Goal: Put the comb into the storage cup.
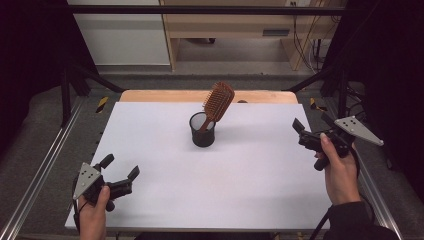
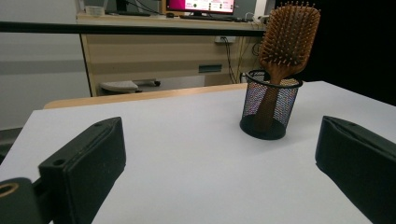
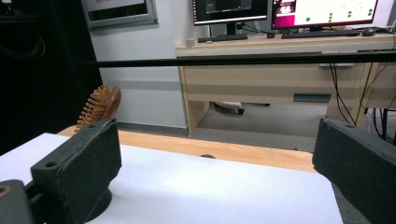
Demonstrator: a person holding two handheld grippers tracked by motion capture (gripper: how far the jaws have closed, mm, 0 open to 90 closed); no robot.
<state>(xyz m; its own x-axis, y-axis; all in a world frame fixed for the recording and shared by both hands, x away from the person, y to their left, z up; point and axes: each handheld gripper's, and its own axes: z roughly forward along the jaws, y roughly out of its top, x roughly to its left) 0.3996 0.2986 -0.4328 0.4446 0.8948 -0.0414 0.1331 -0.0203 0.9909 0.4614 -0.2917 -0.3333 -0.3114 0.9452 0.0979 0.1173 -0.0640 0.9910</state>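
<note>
Light wooden desk (image 3: 261, 79) with lit monitors (image 3: 322, 11) (beyond the table), grey floor (image 1: 235, 62)

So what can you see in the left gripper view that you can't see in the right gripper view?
The left gripper view has the whole black mesh cup, with the brush handle going down inside it, and the bristly front of the wooden hairbrush.

The right gripper view has the two computer screens and keyboards on the desk, and just the brush head from the side, poking out behind one of the fingers.

Both have the white table, the hairbrush, the wooden desk behind, and two black fingers wide apart holding nothing.
</note>
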